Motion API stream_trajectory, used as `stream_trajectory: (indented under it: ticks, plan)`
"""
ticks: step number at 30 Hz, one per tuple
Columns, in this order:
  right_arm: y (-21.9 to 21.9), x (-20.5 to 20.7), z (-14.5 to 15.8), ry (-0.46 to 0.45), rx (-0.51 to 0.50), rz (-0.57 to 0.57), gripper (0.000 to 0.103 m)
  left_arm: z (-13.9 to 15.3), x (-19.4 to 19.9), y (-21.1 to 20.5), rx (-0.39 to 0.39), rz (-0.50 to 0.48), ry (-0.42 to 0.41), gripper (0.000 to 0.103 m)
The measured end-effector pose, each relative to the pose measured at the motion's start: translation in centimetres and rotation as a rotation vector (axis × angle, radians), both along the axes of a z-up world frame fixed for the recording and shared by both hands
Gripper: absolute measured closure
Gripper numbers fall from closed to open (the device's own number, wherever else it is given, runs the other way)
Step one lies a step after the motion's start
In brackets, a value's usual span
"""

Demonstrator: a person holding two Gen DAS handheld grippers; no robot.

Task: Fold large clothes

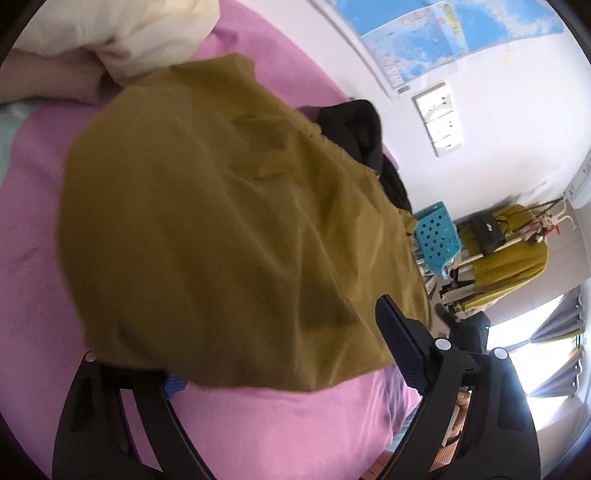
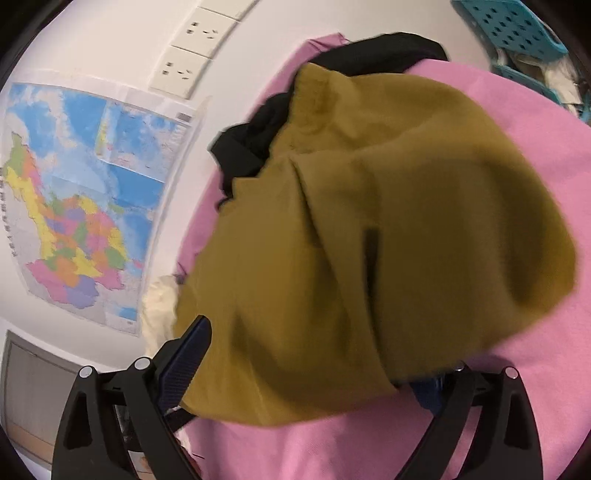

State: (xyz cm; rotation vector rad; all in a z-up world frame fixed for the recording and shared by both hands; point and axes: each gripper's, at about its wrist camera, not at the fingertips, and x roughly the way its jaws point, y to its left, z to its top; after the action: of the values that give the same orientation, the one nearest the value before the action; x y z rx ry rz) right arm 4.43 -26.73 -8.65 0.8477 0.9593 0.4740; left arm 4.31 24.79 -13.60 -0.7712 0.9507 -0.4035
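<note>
A large mustard-yellow garment [image 1: 221,221] lies spread on a pink bed sheet [image 1: 277,424]; it also shows in the right wrist view [image 2: 369,258]. My left gripper [image 1: 280,347] stands wide open at the garment's near edge; the cloth drapes over its left finger, and the right finger [image 1: 402,339] rests beside the cloth. My right gripper [image 2: 317,373] is also wide open, with the garment's near edge lying between and over its fingers; the left finger [image 2: 184,362] shows, the right one is mostly hidden under cloth.
A black garment [image 1: 362,125] lies at the far side of the yellow one, by the wall. A cream pillow [image 1: 122,33] sits at the bed's head. A blue perforated basket [image 1: 436,240], a clothes rack [image 1: 517,240] and a wall map [image 2: 85,199] stand beyond the bed.
</note>
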Motion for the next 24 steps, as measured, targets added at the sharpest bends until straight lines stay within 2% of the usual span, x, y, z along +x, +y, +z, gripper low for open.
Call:
stream_trajectory:
  ticks: [4, 9, 11, 14, 17, 18, 19, 20, 21, 23, 24]
  plan:
    - [0.2, 0.1, 0.3, -0.057, -0.005, -0.041, 0.012, -0.2, 0.9, -0.3, 0.007, 0.013, -0.004, 0.016]
    - [0.4, 0.7, 0.2, -0.044, 0.017, -0.122, 0.01, -0.1, 1.9, -0.8, 0.032, 0.049, -0.001, 0.015]
    - [1.0, 1.0, 0.3, -0.044, -0.012, -0.135, 0.005, 0.1, 1.9, -1.4, 0.077, 0.055, 0.002, 0.017]
    - [1.9, 1.1, 0.5, -0.038, -0.065, -0.171, 0.005, 0.7, 1.7, -2.6, 0.192, 0.061, 0.006, 0.023]
    - [2.2, 1.0, 0.5, -0.053, -0.082, -0.176, 0.005, 0.9, 1.7, -2.9, 0.229, 0.075, 0.01, 0.024]
    - [2.5, 1.0, 0.5, -0.062, -0.113, -0.156, 0.009, 0.9, 1.8, -2.9, 0.237, 0.076, 0.013, 0.024]
    - [2.6, 1.0, 0.6, -0.067, -0.153, -0.143, 0.028, 1.0, 1.8, -3.0, 0.247, 0.077, 0.013, 0.024]
    - [2.5, 0.9, 0.6, -0.077, -0.168, -0.138, 0.04, 1.0, 1.8, -3.1, 0.256, 0.077, 0.012, 0.024]
    - [2.2, 1.0, 0.5, -0.084, -0.155, -0.125, 0.048, 1.0, 1.8, -3.2, 0.268, 0.077, 0.012, 0.024]
    - [1.4, 1.1, -0.2, -0.076, -0.087, -0.122, 0.048, 1.0, 1.9, -3.2, 0.282, 0.078, 0.012, 0.024]
    - [1.3, 1.3, -0.4, -0.077, -0.068, -0.113, 0.043, 1.0, 1.9, -3.2, 0.288, 0.077, 0.011, 0.024]
